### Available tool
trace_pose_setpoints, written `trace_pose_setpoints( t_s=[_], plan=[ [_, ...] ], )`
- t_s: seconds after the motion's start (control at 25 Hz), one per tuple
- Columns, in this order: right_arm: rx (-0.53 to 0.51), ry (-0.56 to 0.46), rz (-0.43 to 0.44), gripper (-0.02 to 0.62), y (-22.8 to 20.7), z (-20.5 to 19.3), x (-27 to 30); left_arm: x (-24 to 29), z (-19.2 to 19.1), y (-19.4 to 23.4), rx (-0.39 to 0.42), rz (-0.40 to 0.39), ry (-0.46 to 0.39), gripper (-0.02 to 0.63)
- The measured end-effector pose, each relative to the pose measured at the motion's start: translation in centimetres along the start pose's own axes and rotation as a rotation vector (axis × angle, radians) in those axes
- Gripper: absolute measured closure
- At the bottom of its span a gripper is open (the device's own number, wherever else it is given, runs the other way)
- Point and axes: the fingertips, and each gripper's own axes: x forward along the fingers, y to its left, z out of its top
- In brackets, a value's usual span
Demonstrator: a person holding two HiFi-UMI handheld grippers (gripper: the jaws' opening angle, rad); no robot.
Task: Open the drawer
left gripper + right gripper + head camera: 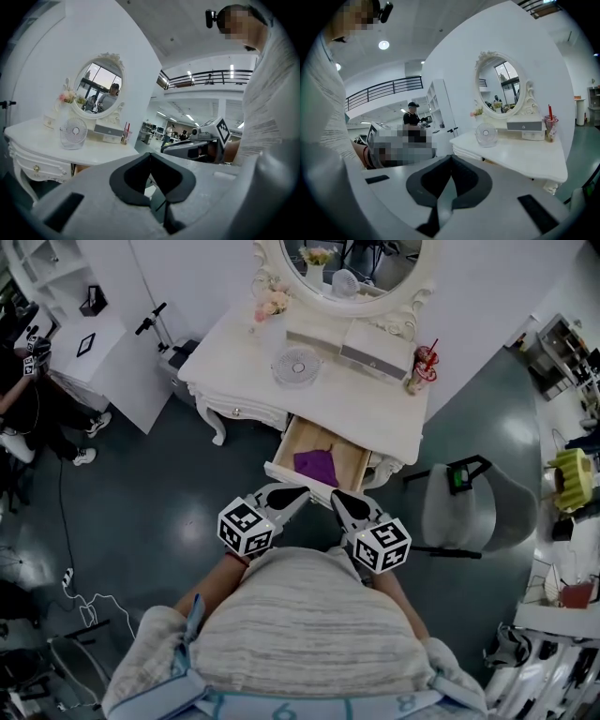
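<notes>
Standing well out of the desk, the drawer looked already open, nothing left to do, with the left gripper and right gripper both closed, empty.

Mirror cut off at head view's top edge, purple thing in drawer too small to identify, drawer's front partly hidden behind left gripper and right gripper.
</notes>
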Motion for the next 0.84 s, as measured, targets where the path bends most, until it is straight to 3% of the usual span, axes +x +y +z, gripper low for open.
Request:
trace_pose_setpoints(
  t_s=[0.84],
  plan=[
    [-0.002, 0.003, -0.003, 0.589, 1.5, 0.3, 0.3, -1.3, 0.4, 0.3, -0.016, -0.031, -0.042, 0.591]
  ],
)
